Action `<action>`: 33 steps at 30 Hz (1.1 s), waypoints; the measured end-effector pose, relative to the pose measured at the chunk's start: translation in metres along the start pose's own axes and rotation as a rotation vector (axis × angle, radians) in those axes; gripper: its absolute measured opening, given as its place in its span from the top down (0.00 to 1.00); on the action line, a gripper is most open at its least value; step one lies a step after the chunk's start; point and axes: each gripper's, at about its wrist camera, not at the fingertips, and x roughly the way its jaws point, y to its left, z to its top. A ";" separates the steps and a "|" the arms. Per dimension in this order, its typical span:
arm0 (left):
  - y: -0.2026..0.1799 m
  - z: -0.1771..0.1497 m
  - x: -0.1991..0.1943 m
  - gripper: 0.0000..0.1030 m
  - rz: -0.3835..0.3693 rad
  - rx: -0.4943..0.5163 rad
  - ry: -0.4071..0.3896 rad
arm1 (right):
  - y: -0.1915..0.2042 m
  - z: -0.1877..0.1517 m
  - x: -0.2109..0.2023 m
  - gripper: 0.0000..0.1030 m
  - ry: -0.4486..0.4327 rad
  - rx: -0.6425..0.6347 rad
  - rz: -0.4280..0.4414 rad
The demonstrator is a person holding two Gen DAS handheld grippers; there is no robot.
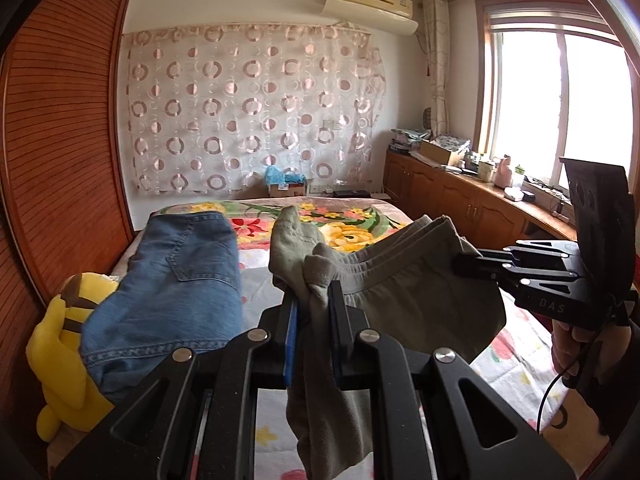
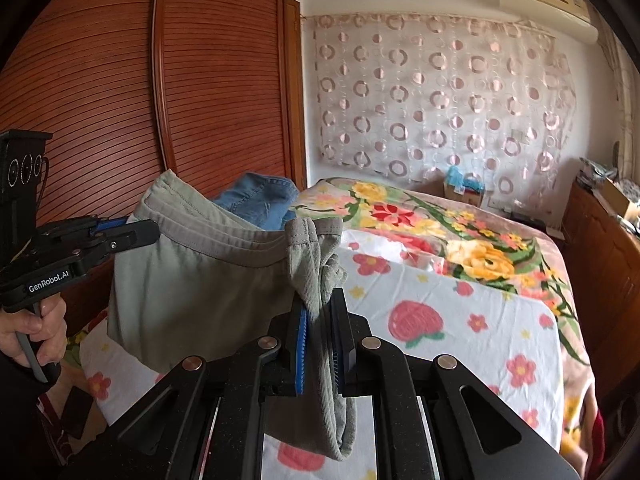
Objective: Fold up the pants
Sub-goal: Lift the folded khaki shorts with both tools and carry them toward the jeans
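Both tongs, left tongs (image 1: 312, 296) and right tongs (image 2: 320, 312), clamp grey-green pants (image 1: 420, 292) aloft over bed (image 2: 460, 320); fold mid-lift; next, lay waistband down evenly.

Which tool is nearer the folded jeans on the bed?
Left. The left tool, clamped on the grey-green pants, is beside the jeans. The right tool grips the pants' other end, farther away towards the window side.

Both wrist views look close along their tongs, sharing the bed (image 1: 256, 276).
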 end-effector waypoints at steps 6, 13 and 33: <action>0.029 0.005 0.005 0.86 0.036 -0.028 -0.010 | -0.001 0.019 0.031 0.90 -0.002 -0.048 0.030; 0.064 0.017 0.015 0.86 0.083 -0.053 -0.022 | -0.012 0.049 0.073 0.90 -0.017 -0.090 0.062; 0.115 0.014 0.031 0.86 0.204 -0.151 -0.058 | -0.022 0.098 0.196 0.90 -0.032 -0.198 0.143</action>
